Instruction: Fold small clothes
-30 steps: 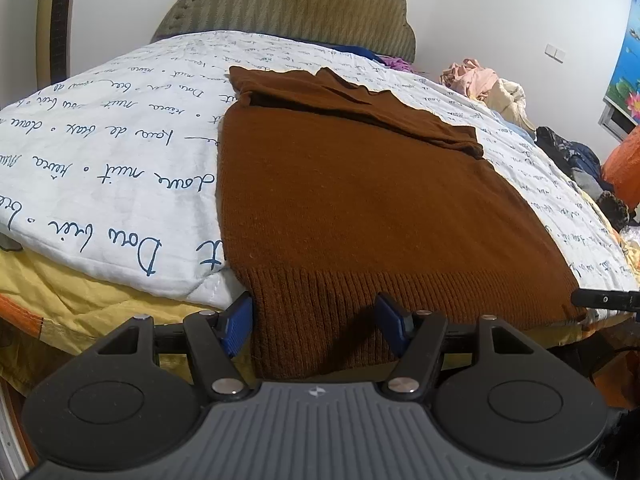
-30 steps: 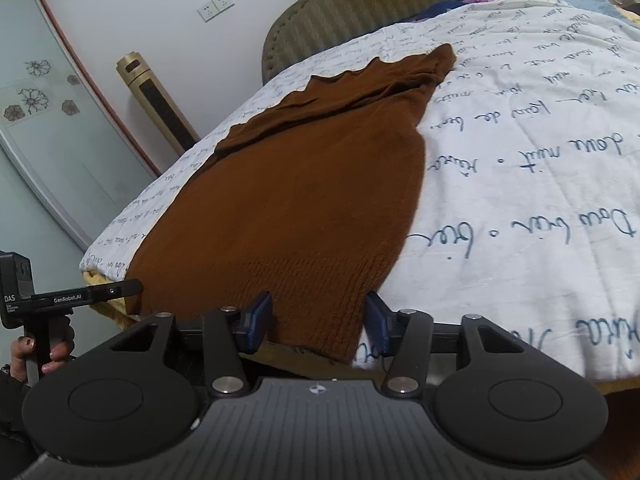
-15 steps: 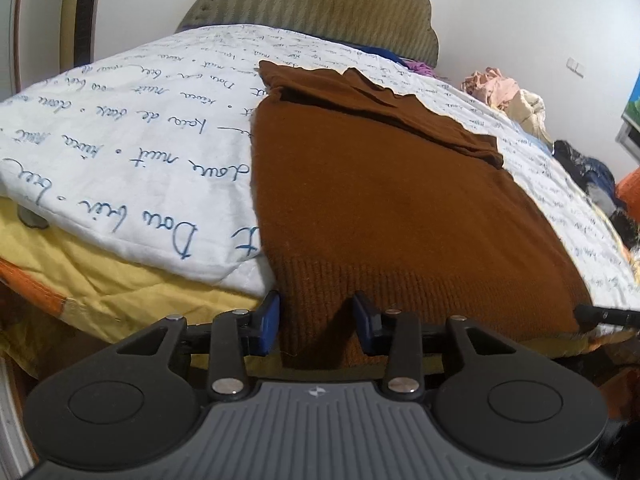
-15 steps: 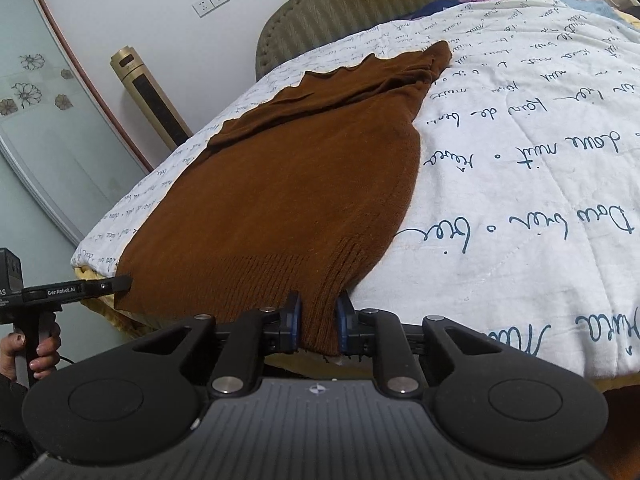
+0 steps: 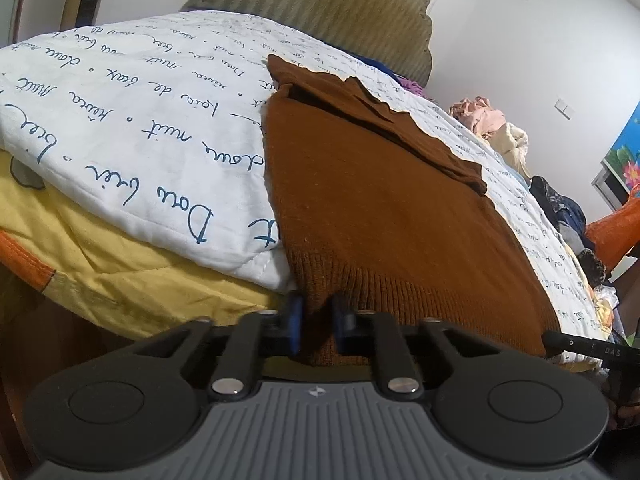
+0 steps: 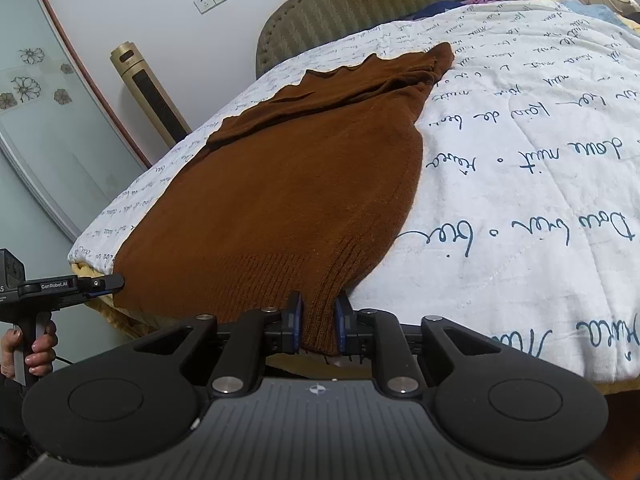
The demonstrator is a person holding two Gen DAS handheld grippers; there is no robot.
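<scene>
Both grippers have narrowed their jaws since the earlier frames, when each stood wide around the hem, and the left one has also slid sideways along the bed edge, so that more of the yellow sheet (image 5: 120,272) now shows under the quilt.

Now the left gripper (image 5: 316,322) is closing its jaws on the ribbed hem at one lower corner of the brown knit sweater (image 5: 380,208); the blue pads (image 5: 295,320) press the knit from both sides. The right gripper (image 6: 318,320) is closing too, and its pads (image 6: 295,318) clench the hem at the other lower corner of the sweater (image 6: 288,192).

The sweater lies flat on the white quilt with blue handwriting print (image 5: 132,128), its hem hanging a little over the near edge of the bed and its neck end toward the olive padded headboard (image 5: 340,12). One sleeve is folded across the upper part of the body.

In the right wrist view the left gripper appears at the left border (image 6: 102,282), at the sweater's far corner, with the person's hand (image 6: 34,350) on its handle. A gold tower fan (image 6: 148,96) stands by the wall near the headboard. In the left wrist view a heap of other clothes (image 5: 492,124) lies on the far side of the bed.
</scene>
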